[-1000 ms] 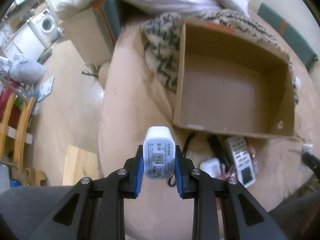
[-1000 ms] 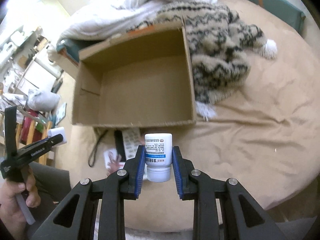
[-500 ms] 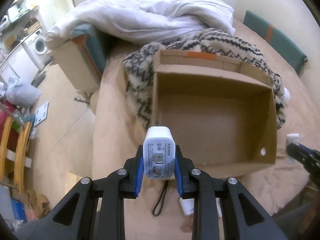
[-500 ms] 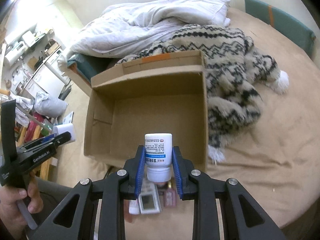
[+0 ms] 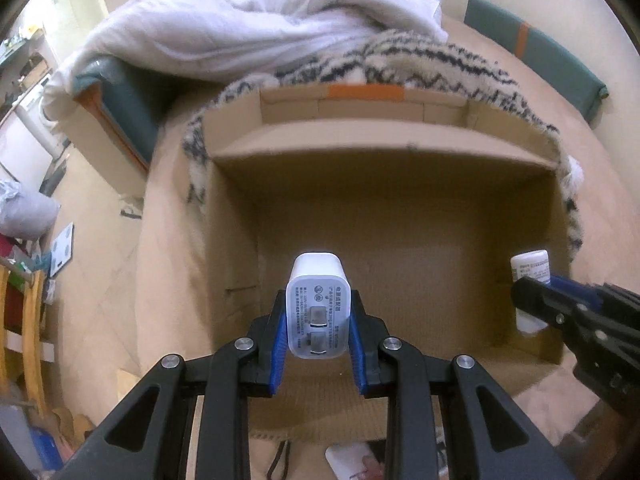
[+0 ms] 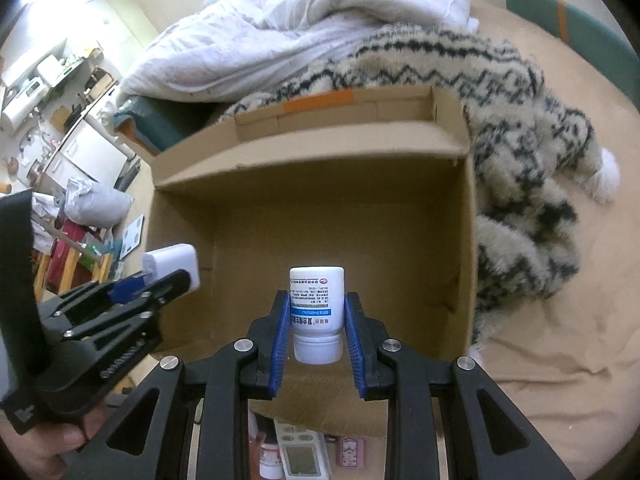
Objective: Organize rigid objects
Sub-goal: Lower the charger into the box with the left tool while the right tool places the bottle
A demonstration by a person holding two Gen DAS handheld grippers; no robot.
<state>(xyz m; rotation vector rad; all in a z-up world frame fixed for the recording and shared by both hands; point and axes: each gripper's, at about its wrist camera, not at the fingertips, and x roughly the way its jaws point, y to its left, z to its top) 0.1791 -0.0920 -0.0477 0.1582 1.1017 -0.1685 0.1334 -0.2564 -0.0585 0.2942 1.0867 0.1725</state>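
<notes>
Blue pads of the left claw (image 5: 318, 330) pinch a white rectangular plastic power adapter (image 5: 318, 308) by its two sides, label face and metal prongs turned toward the lens. Blue pads of the right claw (image 6: 318, 330) pinch a white cylindrical plastic medicine bottle (image 6: 317, 312), held upside down with its cap end nearest the camera and its blue-banded label inverted. Each claw is closed only as far as the held thing allows.

Both held things hang over the open brown cardboard box (image 6: 470, 240). In the left wrist view the right claw enters at 3 o'clock with the bottle near the box's right wall; in the right wrist view the left claw enters at 9 o'clock, a hand (image 6: 44, 448) gripping its handle at 7 o'clock, with the adapter by the box's left wall.

At 6 o'clock, on the tan bedsheet (image 6: 560, 340) just before the box's near wall, lie a white remote with a grey screen (image 6: 298, 460) and a few other small things, partly hidden by the claw frame.

Beyond the box, touching its far and right walls, lies a cream-and-black zigzag fuzzy blanket (image 6: 520, 120). Farther, at 12 o'clock, a rumpled white duvet (image 6: 320, 20) is heaped.
</notes>
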